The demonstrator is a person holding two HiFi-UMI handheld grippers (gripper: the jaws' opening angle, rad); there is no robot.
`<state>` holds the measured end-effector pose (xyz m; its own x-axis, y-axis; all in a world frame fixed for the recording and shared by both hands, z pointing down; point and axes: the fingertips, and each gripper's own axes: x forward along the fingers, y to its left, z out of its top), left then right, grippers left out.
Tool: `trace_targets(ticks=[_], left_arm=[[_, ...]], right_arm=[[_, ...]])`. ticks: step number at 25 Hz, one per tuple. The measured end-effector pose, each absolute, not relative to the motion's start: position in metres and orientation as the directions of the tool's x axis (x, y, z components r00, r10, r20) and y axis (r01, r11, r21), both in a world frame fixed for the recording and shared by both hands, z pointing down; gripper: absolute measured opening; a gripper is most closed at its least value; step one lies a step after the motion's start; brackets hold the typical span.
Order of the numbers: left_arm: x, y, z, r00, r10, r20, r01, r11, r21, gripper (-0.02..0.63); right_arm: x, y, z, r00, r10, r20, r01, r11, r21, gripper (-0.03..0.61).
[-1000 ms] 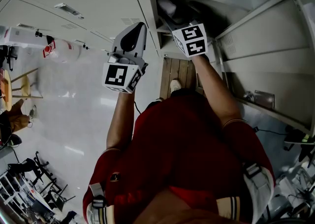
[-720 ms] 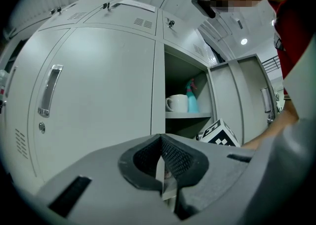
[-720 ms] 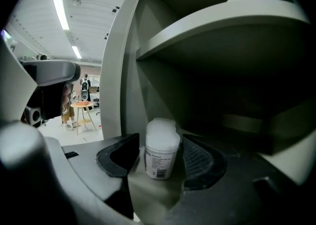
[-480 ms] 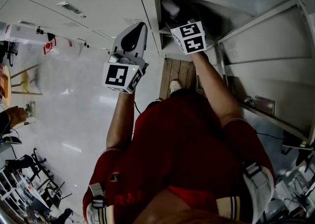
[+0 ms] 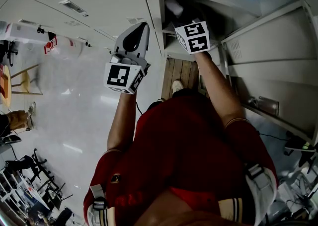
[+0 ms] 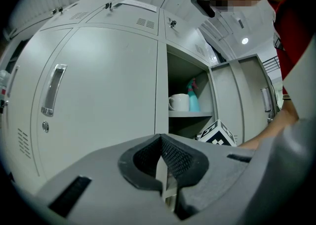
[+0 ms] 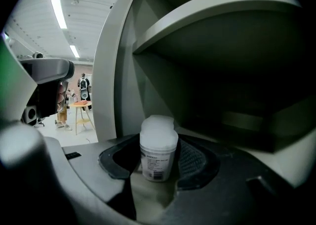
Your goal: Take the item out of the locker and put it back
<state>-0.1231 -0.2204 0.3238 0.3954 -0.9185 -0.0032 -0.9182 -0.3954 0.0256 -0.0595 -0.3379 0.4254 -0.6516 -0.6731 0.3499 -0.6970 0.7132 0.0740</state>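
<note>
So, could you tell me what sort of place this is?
Probably a locker area in a lab or workshop: grey metal lockers, one open with a mug and teal bottle on its shelf, and a pale floor with a stool beyond.

- Right gripper (image 7: 157, 169): the jaws have just been closing. The bottle (image 7: 158, 145) stands upright between them, with the pads close at both sides. Pad contact cannot be confirmed.
- Marker cube (image 5: 193, 36) of the right gripper: it now sits slightly higher in the head view, a little further into the locker (image 5: 149, 1) opening.
- Background person (image 5: 17, 119) at the left edge of the head view: crouched beside the stool a second ago, now further toward the edge, with only the lower legs visible.
</note>
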Motion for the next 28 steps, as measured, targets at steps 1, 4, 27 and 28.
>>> trace_targets(ticks=[1, 4, 27, 28], left_arm=[[-0.123, -0.22, 0.324, 0.397, -0.918, -0.002, -0.918, -0.397, 0.027, 0.006], [-0.123, -0.219, 0.324, 0.402, -0.916, 0.0, -0.915, -0.402, 0.029, 0.006], [-0.109, -0.158, 0.312, 0.49, -0.871, -0.032, -0.871, -0.49, 0.017, 0.006], [-0.109, -0.154, 0.312, 0.493, -0.869, -0.033, -0.869, -0.494, 0.017, 0.006]], right_arm=[[-0.059, -0.337, 0.425, -0.652, -0.675, 0.346, -0.698, 0.712, 0.074, 0.206], [-0.057, -0.333, 0.424, -0.646, -0.684, 0.339, -0.705, 0.705, 0.079, 0.204], [-0.02, -0.251, 0.381, -0.566, -0.788, 0.242, -0.795, 0.6, 0.092, 0.201], [-0.019, -0.245, 0.379, -0.562, -0.792, 0.239, -0.799, 0.595, 0.091, 0.201]])
